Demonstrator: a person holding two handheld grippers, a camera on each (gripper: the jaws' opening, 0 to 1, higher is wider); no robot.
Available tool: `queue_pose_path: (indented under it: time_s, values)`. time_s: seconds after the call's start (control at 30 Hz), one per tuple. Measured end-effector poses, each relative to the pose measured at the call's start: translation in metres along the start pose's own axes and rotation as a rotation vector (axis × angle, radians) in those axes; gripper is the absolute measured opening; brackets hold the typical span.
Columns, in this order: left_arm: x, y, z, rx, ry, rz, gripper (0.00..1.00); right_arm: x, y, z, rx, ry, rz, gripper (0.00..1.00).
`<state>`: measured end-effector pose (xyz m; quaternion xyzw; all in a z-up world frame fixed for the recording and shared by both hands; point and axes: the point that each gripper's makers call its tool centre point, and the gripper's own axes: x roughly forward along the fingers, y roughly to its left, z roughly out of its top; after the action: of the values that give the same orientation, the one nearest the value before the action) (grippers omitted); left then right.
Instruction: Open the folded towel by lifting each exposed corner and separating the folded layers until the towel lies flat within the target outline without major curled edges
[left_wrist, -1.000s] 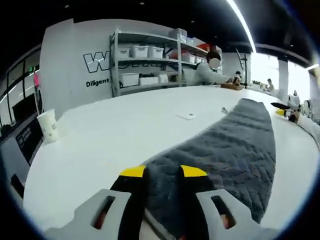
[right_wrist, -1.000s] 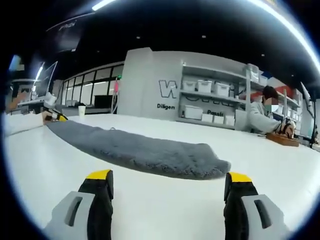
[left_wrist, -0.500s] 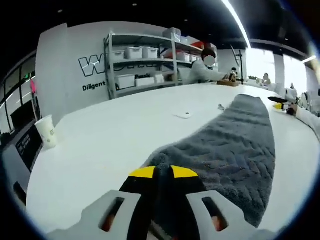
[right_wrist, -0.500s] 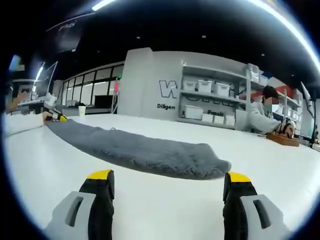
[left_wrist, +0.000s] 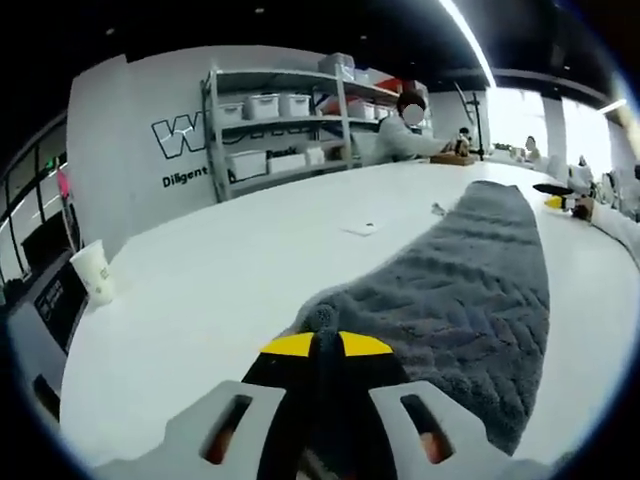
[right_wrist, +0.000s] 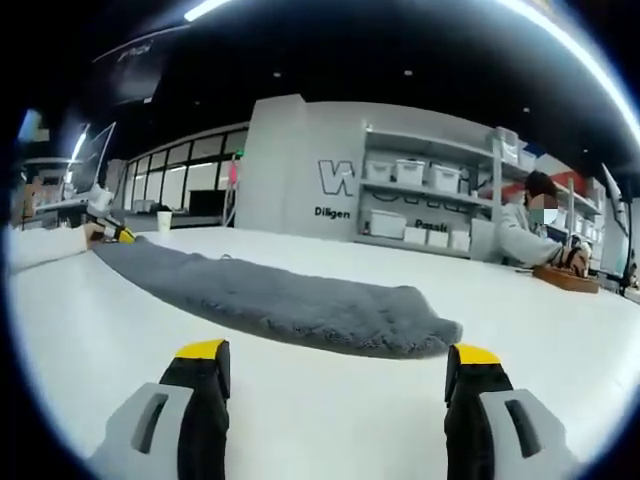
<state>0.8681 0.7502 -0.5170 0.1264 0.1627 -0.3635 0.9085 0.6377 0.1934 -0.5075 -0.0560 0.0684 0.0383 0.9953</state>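
The left gripper (left_wrist: 327, 345) has its jaws pinched on the near corner of the grey towel (left_wrist: 470, 270), whose long axis runs straight away from it toward the right gripper (right_wrist: 335, 355). That one waits wide apart, near the far end but not touching. The white table (left_wrist: 200, 270) is broad; shelves (left_wrist: 280, 130) stand behind.

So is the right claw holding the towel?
No, the right claw is wide open over the bare white table, and the grey towel lies ahead of it, untouched.
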Motion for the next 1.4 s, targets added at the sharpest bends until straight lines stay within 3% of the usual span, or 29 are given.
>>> queue_pose_path:
  time_s: [0.5, 1.4]
  values:
    - [-0.017, -0.013, 0.010, 0.024, -0.066, 0.010, 0.06, 0.000, 0.000, 0.000, 0.005, 0.001, 0.000, 0.88]
    - [-0.069, -0.089, -0.003, -0.009, -0.092, -0.067, 0.05, -0.002, 0.004, 0.001, 0.024, -0.006, 0.010, 0.86]
